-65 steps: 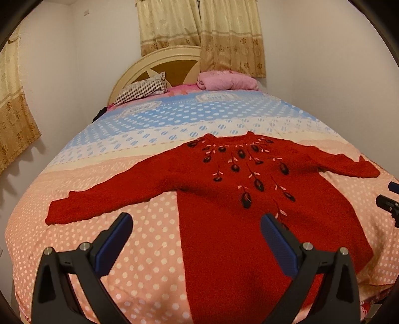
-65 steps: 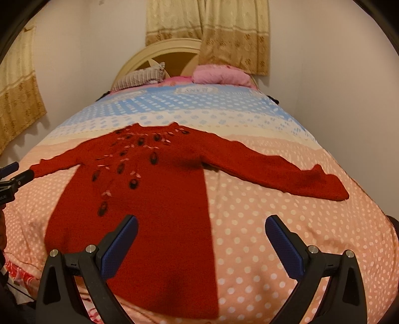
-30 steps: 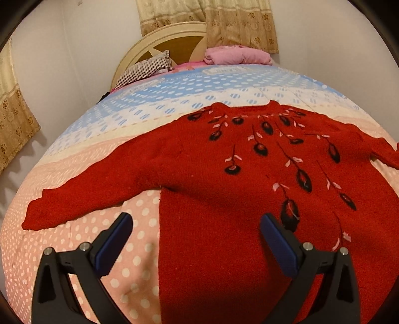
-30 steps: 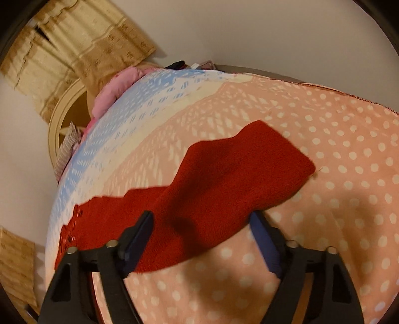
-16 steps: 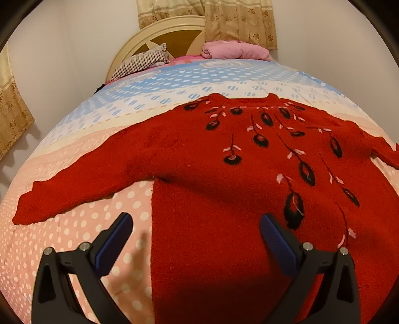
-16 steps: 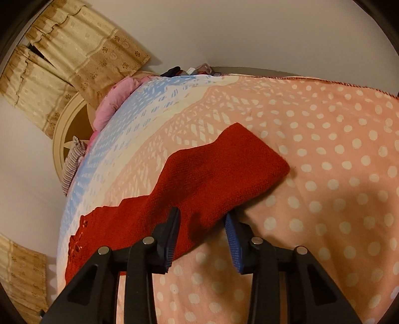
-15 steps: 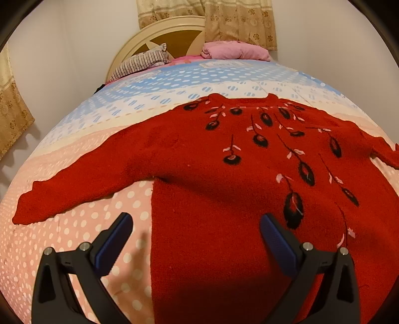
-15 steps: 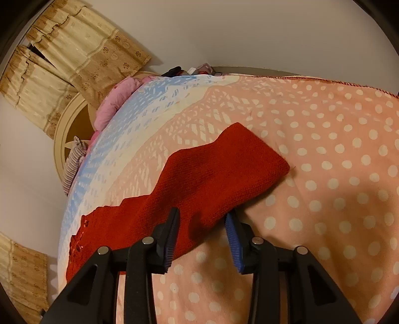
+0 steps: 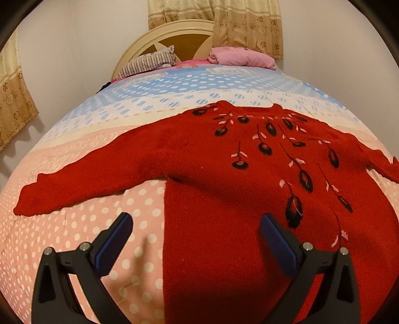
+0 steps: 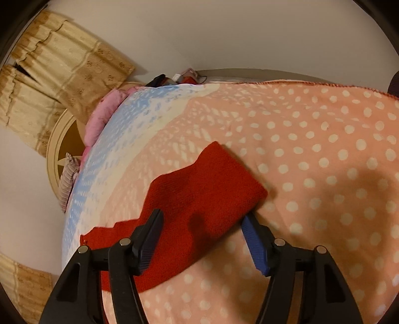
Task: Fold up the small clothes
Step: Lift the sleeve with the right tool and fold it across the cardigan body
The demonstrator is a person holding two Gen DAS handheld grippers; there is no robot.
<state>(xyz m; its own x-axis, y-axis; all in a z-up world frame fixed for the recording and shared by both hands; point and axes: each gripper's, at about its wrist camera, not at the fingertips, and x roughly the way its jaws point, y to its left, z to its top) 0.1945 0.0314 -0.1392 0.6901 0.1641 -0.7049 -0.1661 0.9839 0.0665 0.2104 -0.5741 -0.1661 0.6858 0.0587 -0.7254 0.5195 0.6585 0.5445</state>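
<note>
Close in, right gripper (image 10: pixel 202 239) sits low over the sweater's right sleeve (image 10: pixel 204 197), near the cuff. Jaws are opening, spread on either side of the sleeve; cloth lies between them but the pads do not press it. No grip yet, as far as I can judge.

Left gripper (image 9: pixel 197 243) hangs over the near left edge of the sweater (image 9: pixel 237 174) body, jaws wide and empty, one finger over the bedspread (image 9: pixel 74 231), the other over red knit.

Sweater lies flat, front up, on the bed, hem near, neck far, left sleeve (image 9: pixel 82 184) stretched out to the left. Feather pattern (image 9: pixel 294 211) runs down the chest.

Step in hand, by my reading: take the right sleeve and fold it in across the body.

- Set the pads lower so both layers of the sleeve are caught, not just the top fuzz.
- Bite near the cuff edge, squarely across the sleeve, so it carries over without twisting.
- Thick knit likely drags on the bedspread; lift clear before swinging in.
- Left gripper could pin the body while the sleeve moves.

Farther off: striped pillow (image 9: pixel 147 63), pink pillow (image 9: pixel 239 56), headboard (image 9: pixel 172 32), curtains (image 9: pixel 217 20).
</note>
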